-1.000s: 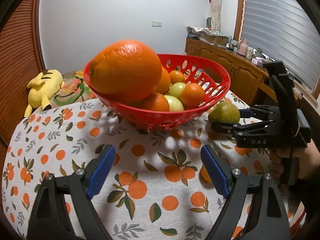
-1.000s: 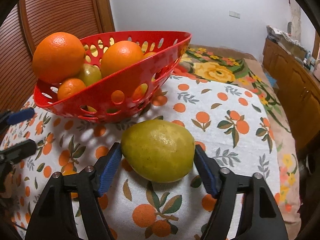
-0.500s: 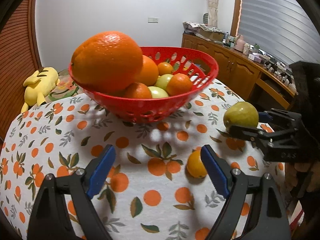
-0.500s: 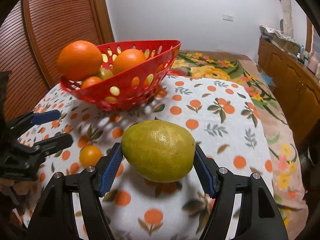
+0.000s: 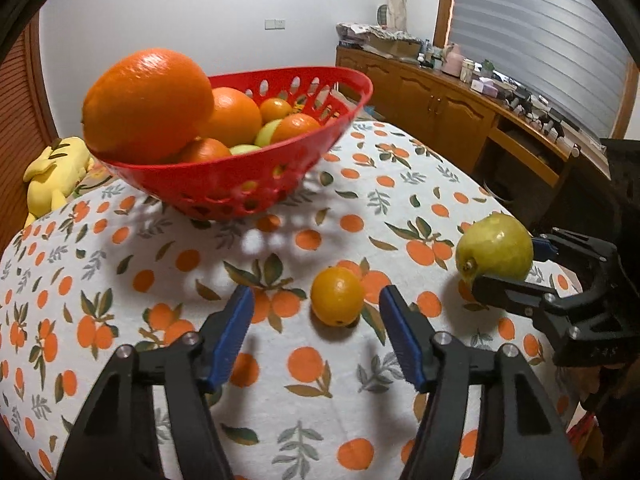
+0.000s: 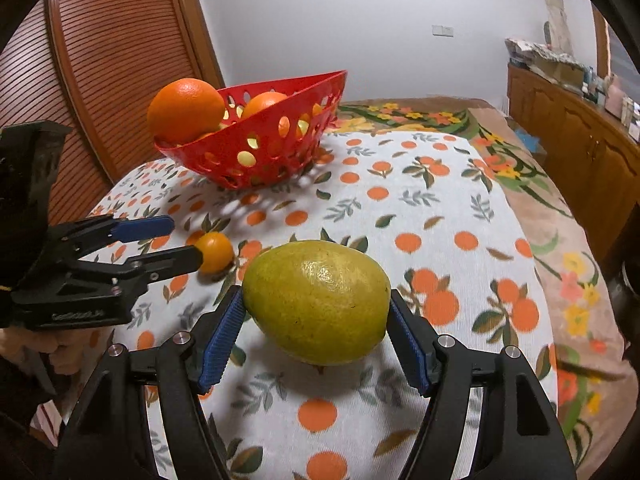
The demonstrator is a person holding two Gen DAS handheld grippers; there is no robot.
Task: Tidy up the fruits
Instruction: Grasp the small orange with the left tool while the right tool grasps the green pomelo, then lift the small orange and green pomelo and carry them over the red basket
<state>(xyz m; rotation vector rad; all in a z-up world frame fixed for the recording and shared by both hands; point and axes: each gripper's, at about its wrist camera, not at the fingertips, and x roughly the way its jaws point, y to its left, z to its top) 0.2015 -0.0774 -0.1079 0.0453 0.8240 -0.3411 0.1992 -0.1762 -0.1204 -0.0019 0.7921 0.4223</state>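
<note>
Small round orange tangerine (image 5: 337, 296) lies just ahead of the left gripper (image 5: 316, 330), whose jaws are spread wide. Right gripper (image 6: 316, 330) pinches the big yellow-green pear-shaped fruit (image 6: 317, 313), farther away.

Looks like someone's home, probably a bedroom. There's a plush toy (image 5: 52, 174) on a floral bedspread (image 6: 460, 114). Cluttered wooden sideboard (image 5: 440, 100) too.

Yellow-green guava (image 6: 317, 307) clamped in right tool (image 6: 316, 334); small orange (image 5: 337, 296) on cloth; fruit-filled red basket (image 5: 240, 184).
</note>
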